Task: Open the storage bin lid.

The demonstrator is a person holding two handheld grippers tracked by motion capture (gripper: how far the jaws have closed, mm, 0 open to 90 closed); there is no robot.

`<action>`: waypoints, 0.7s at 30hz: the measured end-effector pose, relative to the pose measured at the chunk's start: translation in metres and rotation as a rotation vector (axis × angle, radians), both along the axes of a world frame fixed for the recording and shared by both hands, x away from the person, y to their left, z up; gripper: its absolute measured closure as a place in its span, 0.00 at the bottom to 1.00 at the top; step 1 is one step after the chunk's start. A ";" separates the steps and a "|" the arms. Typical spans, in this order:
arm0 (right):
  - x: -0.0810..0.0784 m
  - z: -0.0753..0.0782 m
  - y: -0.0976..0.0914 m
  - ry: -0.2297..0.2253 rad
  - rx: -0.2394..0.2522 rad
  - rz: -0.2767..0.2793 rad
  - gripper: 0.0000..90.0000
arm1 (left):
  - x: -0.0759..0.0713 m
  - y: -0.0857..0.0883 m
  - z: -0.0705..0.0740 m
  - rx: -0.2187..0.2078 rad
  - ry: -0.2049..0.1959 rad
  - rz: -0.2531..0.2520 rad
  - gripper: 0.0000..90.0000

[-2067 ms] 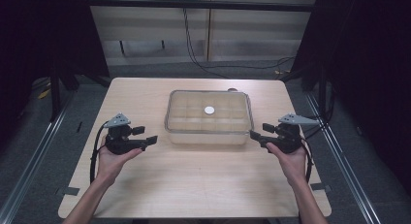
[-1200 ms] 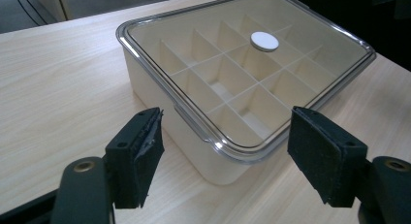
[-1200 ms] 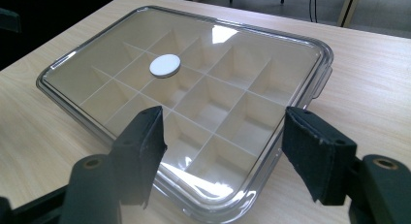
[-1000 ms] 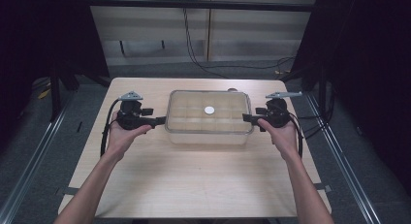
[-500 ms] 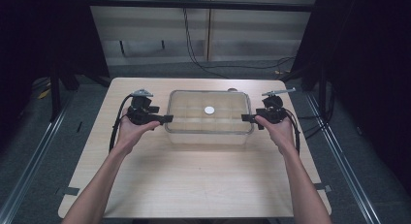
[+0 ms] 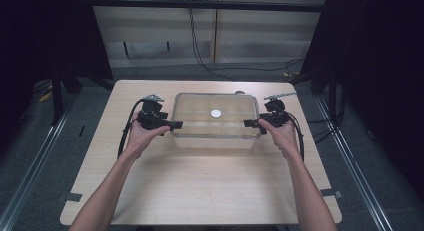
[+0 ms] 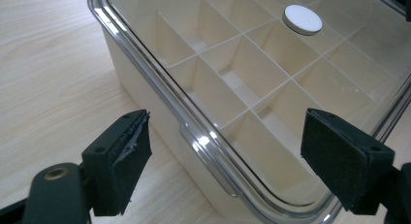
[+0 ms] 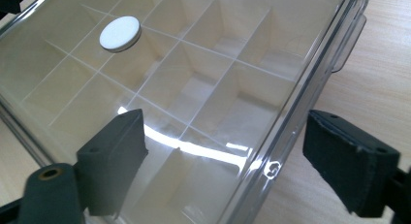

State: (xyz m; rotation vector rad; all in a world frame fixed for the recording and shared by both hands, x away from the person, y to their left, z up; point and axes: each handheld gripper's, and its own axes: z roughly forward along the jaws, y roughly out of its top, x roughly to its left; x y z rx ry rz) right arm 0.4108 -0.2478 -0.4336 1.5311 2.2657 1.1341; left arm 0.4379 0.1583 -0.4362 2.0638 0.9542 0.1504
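While the clear divided storage box [image 6: 215, 122] stands in the middle of the wooden table [image 6: 200, 186], a little toward the far edge, both grippers wait at its two short ends. The left gripper [image 6: 165, 124] has its jaws spread wide across the left rim, one jaw above the lid and one outside the wall, and neither touches. The right gripper [image 6: 255, 123] is also spread wide over the right rim. The transparent lid [image 7: 271, 64] is on, and a small white round disc [image 7: 302, 19] sits on it near the centre.

The step in hand is probably to take hold of the lid at both ends. To do it well, each gripper should go to the small tab [image 7: 206, 158] at the rim, close gently there, and both should rise together and level, so the lid does not tilt. Otherwise the disc can slide off.
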 end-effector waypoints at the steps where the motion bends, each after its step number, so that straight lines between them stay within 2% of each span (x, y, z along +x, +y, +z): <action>1: 0.000 0.000 0.000 0.000 0.000 0.000 0.15 | 0.000 0.000 0.000 0.000 0.000 0.000 0.19; 2: 0.001 -0.001 0.002 0.001 -0.011 -0.010 0.15 | 0.000 -0.001 0.000 0.012 -0.007 -0.010 0.20; 5: 0.003 -0.002 0.003 0.003 -0.019 -0.016 0.14 | 0.002 -0.004 -0.003 0.003 0.009 -0.014 0.20; 9: 0.006 -0.007 0.003 0.033 -0.002 0.004 0.14 | 0.004 -0.005 -0.006 0.010 0.023 -0.033 0.19; 10: 0.007 -0.009 0.005 0.038 0.004 0.010 0.12 | 0.004 -0.005 -0.005 0.012 0.022 -0.034 0.19; 21: 0.011 -0.012 0.008 0.029 0.002 -0.004 0.11 | 0.013 -0.009 -0.012 -0.012 0.040 -0.034 0.15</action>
